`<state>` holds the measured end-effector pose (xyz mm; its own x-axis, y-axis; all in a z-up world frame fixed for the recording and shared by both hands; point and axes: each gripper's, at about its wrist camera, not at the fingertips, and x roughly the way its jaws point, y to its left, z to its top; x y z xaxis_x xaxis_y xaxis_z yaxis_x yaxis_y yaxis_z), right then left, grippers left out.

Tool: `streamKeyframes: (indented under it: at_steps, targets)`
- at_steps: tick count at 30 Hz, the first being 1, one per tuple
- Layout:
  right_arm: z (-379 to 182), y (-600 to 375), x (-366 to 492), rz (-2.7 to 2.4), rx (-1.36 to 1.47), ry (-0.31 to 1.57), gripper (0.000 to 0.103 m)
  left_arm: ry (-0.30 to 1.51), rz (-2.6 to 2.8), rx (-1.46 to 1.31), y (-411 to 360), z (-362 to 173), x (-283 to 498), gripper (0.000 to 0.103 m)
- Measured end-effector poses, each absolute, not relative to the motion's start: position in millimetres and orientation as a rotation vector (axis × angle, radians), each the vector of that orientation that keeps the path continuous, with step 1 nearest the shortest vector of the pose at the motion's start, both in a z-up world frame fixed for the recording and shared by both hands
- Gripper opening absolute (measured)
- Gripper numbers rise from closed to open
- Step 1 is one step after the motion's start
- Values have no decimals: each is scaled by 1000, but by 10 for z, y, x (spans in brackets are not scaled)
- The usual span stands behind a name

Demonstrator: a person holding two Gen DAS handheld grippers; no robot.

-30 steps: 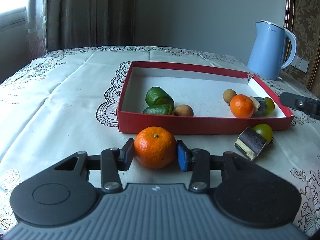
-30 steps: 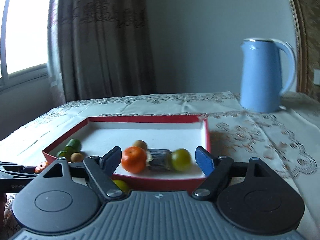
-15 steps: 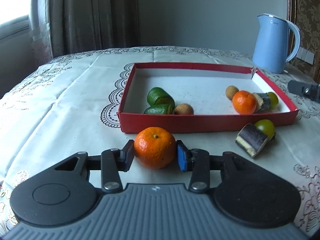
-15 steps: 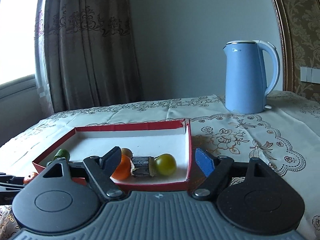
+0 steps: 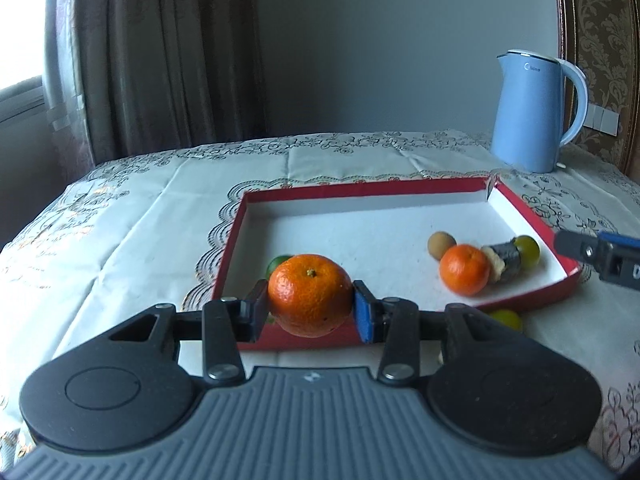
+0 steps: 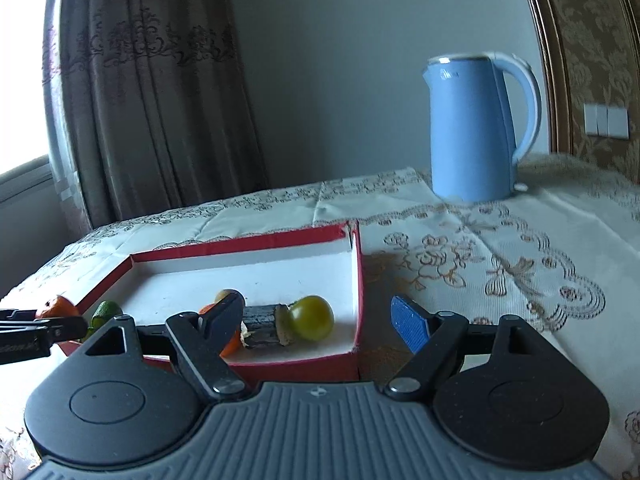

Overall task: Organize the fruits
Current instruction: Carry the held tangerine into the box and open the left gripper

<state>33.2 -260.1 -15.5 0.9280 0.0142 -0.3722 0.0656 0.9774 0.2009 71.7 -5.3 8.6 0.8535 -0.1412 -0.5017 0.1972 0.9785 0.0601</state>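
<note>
1. While the left gripper (image 5: 310,307) clamps the round, dimpled orange mandarin (image 5: 310,295) across its middle, the fruit hangs just above the near wall of the shallow red cardboard tray (image 5: 520,208).
2. Judged by its look, the mandarin is light, with soft, slightly slick peel; hold it at the widest girth, gently.
3. On the right, the right gripper (image 6: 320,318) stands wide with nothing between its jaws, beside the tray's right wall.

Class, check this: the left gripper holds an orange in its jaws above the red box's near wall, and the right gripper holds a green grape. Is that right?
Not quite. The right gripper holds nothing; the right wrist view shows its jaws open, the green grape lying in the red box. The left gripper does hold the orange.
</note>
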Motion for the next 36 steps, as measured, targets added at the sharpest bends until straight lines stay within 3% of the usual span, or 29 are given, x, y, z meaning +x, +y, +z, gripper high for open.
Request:
streamKeyframes:
  at_steps: [19,33,34,36]
  targets:
    - [-211,-2725,422,-59,294,439,84,599,-158,117,-377,-71,1655,40]
    - [-225,-2721,450,-54,293,454,84,625,-143,160,-458,-224,1767,41]
    - [-225,-2717,452,-52,291,454,84,623,-141,162,-459,-225,1766,44]
    - [-225,-2708,452,-49,286,454,84,616,-144,158,-450,-218,1751,63]
